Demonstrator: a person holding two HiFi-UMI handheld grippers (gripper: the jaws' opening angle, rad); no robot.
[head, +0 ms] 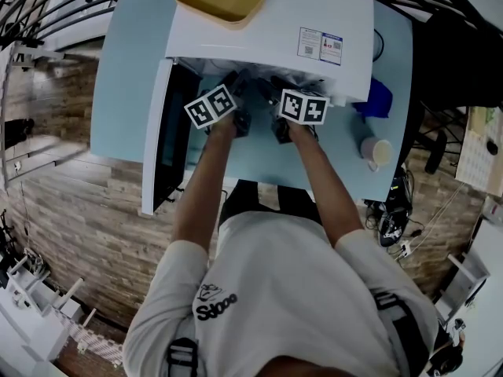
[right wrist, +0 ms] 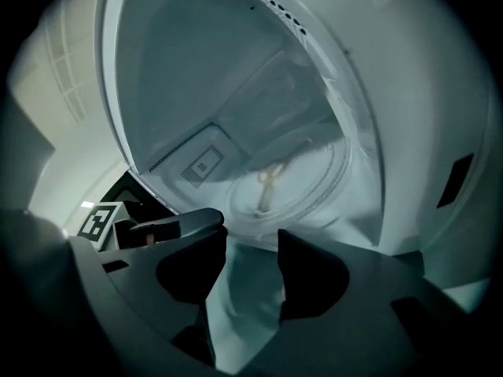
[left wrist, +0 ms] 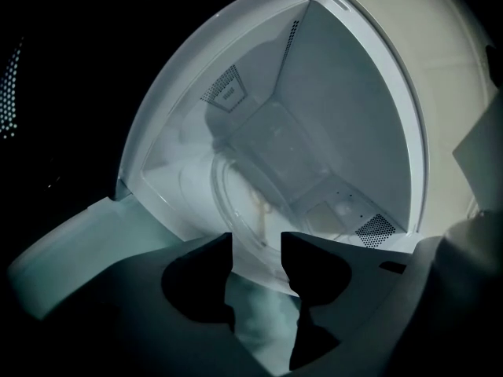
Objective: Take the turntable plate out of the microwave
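Left gripper view, turntable plate in microwave, left gripper and right gripper fingers wide

Pale blue table, brown wood-plank floor

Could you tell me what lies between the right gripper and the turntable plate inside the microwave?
In the right gripper view, only bare light-blue table and the microwave's front edge separate the open right gripper from the turntable plate.
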